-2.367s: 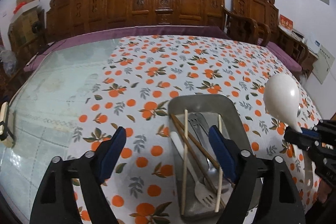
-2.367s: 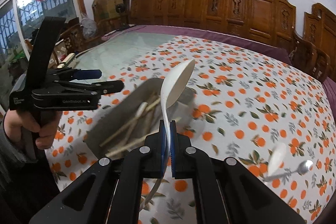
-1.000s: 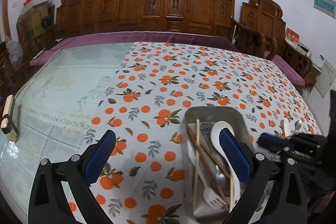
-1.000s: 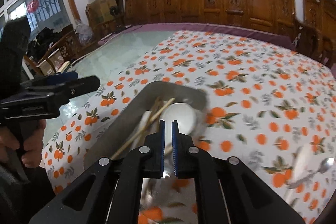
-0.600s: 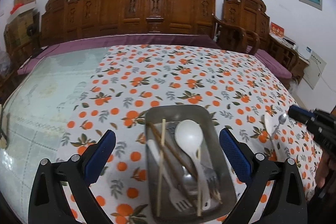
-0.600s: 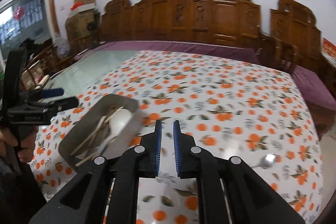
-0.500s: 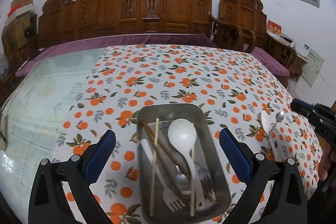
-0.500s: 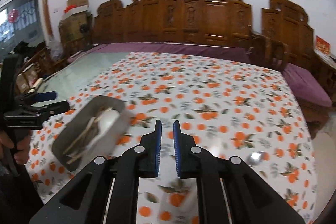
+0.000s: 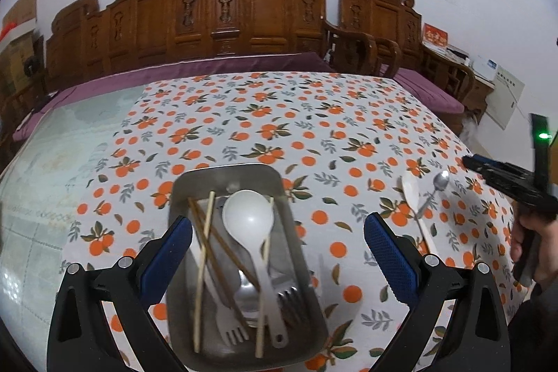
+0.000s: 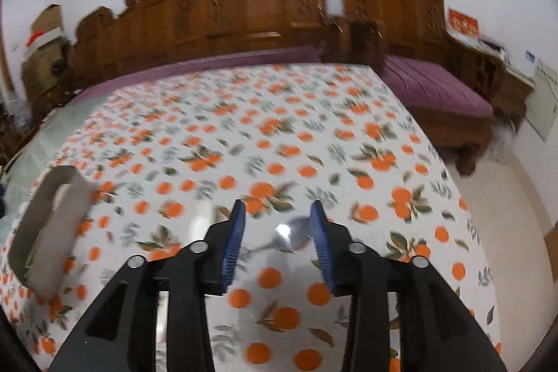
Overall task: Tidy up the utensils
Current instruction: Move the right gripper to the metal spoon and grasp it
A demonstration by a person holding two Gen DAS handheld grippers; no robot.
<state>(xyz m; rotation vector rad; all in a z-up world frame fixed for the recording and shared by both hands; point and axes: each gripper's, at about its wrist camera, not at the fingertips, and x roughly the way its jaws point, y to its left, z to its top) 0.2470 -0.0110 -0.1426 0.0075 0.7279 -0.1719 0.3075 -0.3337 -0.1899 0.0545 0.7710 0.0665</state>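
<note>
Between right tool pads: metal spoon

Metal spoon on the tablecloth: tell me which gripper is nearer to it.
Right. The right gripper hangs over the metal spoon, its bowl showing between jaws that have just been opening. The left gripper is off to the side, open above the metal tray.

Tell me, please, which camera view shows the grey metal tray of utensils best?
The left wrist view: the grey metal tray lies whole and sharp, contents visible. The right wrist view shows only its blurred wall at the left edge.
</note>
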